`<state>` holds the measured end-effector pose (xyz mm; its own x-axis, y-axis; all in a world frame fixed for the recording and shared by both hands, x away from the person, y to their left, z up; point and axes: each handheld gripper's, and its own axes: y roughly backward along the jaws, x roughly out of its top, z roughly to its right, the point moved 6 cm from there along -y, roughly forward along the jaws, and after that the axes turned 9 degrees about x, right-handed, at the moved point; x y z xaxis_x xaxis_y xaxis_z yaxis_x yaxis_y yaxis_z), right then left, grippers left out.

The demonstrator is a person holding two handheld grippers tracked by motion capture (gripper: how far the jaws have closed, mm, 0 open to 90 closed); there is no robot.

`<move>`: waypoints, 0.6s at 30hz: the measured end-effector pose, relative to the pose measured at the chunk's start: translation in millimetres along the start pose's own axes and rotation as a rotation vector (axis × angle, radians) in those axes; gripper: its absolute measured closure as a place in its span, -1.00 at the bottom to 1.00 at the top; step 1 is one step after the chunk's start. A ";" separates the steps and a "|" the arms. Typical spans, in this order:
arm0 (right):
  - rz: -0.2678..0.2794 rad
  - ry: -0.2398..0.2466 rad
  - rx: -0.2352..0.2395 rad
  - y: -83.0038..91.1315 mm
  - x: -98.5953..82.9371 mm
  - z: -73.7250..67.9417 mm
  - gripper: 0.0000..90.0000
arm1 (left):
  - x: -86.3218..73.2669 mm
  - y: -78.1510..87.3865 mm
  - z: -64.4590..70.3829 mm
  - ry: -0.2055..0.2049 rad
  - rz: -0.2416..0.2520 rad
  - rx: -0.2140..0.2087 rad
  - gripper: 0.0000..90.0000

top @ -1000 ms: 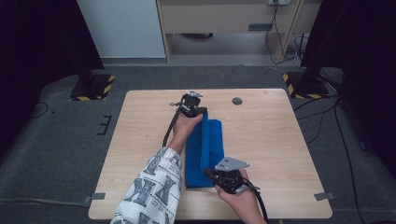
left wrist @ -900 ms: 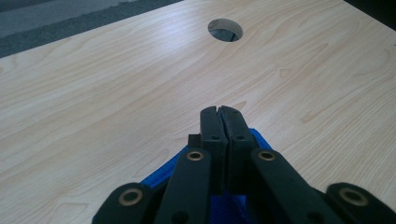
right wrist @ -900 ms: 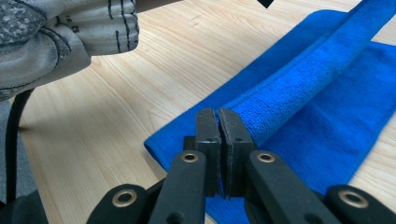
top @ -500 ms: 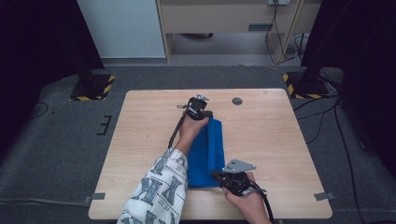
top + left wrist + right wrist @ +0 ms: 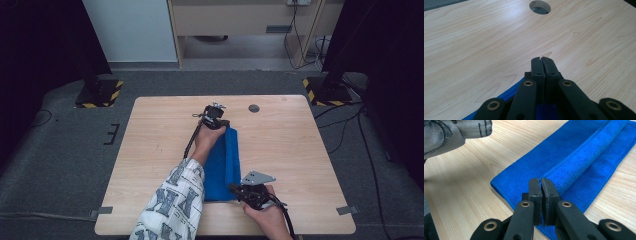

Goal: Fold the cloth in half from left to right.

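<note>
A blue cloth [image 5: 222, 165] lies lengthwise on the wooden table [image 5: 300, 140], folded into a narrow strip. My left gripper [image 5: 216, 116] is at its far end, jaws pressed together [image 5: 541, 60] with blue cloth [image 5: 509, 91] showing under and between them. At the near end, my right gripper [image 5: 233, 188] points left. Its jaws [image 5: 540, 181] are shut where a raised fold of the cloth [image 5: 574, 162] runs into them.
A round cable hole [image 5: 254, 107] sits in the table just beyond the left gripper, also visible ahead of its jaws [image 5: 539, 6]. A patterned sleeve [image 5: 175, 200] lies along the cloth's left side. Black stands with striped feet flank the table's far corners.
Both grippers have shifted right, carrying the cloth's edge with them. The cloth is now folded over and looks narrower.
</note>
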<state>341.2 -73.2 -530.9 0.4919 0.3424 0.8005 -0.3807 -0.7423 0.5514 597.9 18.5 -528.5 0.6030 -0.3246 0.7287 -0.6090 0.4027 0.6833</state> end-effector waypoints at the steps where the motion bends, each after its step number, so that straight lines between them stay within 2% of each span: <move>1: -0.001 -0.003 -0.002 -0.1 -0.4 0.6 0.94 | 0.0 -0.6 0.3 0.000 -0.001 -0.001 0.96; 10: -0.011 -0.016 -0.016 3.8 -5.0 7.0 0.94 | 0.4 -4.8 0.4 0.014 0.003 -0.004 0.96; 18: -0.025 -0.034 -0.008 3.6 -7.2 6.9 0.88 | 0.6 -5.0 3.9 0.009 0.006 -0.011 0.91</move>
<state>341.7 -82.4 -536.2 0.5277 0.3412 0.7779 -0.3743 -0.7287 0.5735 599.3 13.0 -531.3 0.6044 -0.3144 0.7320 -0.6069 0.4135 0.6787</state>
